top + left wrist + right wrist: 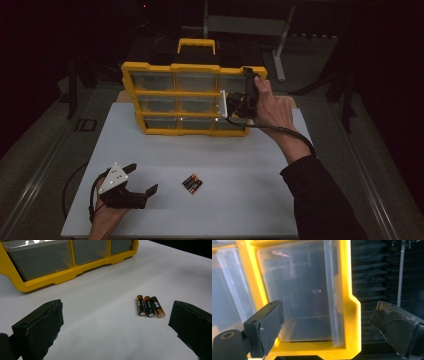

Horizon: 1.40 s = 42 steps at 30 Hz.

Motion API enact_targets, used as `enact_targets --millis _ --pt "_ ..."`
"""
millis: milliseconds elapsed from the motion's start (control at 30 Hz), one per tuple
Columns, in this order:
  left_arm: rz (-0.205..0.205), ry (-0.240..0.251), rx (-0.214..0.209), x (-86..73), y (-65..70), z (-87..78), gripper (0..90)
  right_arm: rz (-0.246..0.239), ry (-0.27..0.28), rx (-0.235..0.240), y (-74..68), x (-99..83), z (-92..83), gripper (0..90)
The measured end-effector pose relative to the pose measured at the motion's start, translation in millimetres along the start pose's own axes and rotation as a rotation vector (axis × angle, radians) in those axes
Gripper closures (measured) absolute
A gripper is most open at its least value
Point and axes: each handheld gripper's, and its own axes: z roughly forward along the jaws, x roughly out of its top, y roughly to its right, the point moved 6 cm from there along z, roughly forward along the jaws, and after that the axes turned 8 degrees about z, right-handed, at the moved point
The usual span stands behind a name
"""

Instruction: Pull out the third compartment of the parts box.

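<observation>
Yellow frame: the organizer box (192, 97) stands upright at the upper centre of the high view, on the far part of the white worktop (240, 165).
Batteries: three batteries (192, 183) lie side by side at lower centre, well apart from the box.
Right gripper (248, 95): at the box's upper right corner, fingers spread on either side of the yellow edge, grasping nothing.
Left gripper (142, 180): lower left, released, fingers wide, aimed toward the batteries.
Risk: a push on that corner may tip the upright box; a careless closing could scatter the batteries.
Views: the right gripper view shows the clear drawer (299, 290) looks empty; the left gripper view (150, 306) separates the three cells.
</observation>
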Motion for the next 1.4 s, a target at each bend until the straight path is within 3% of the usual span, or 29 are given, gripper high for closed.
enact_targets --millis 200,300,533,733,1400 --pt "0.000 -0.003 0.000 -0.2 0.2 0.3 0.3 -0.022 0.007 -0.041 4.2 -0.5 4.1 16.4" --pt "0.000 -0.005 0.000 -0.3 0.2 0.6 0.3 -0.040 0.022 -0.071 5.5 0.5 4.2 26.7" --pt "0.002 -0.008 0.000 -0.5 0.3 0.8 0.3 -0.069 0.024 -0.126 7.0 0.9 5.8 40.9" --pt "0.000 -0.010 -0.001 -0.7 0.4 1.1 0.3 -0.076 -0.003 -0.146 6.9 -3.5 8.8 45.6" --pt "0.000 -0.013 -0.002 -1.1 0.5 1.5 0.3 -0.125 0.000 -0.207 6.0 -7.0 7.8 54.7"
